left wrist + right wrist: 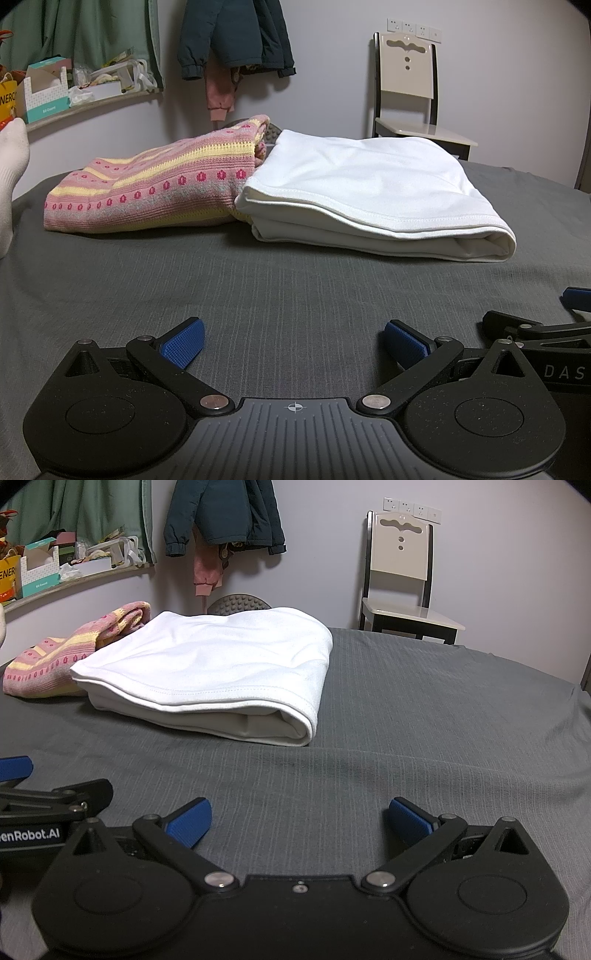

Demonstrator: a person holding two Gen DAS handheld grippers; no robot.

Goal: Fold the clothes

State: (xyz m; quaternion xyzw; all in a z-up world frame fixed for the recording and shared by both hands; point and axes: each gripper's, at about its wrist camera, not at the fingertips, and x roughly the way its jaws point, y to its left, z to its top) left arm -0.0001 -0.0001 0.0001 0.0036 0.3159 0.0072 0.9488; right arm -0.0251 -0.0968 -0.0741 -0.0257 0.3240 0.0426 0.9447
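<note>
Both tongs, left (293, 345) and right (300, 821), rest spread and empty on the grey bed (424, 709). A folded white garment (369, 192) lies beside a folded striped knit (159, 184); folding looks complete, pending another piece.

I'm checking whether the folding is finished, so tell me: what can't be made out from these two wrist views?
- Pink striped knit: right wrist view, its near side sits behind the white folded garment; whether it is neatly folded is unclear.
- White garment's far edge: both views, hidden by its own top layer.
- Right claw: in the left wrist view only a part shows at the frame edge.
- Shelf boxes: print too small to read.
</note>
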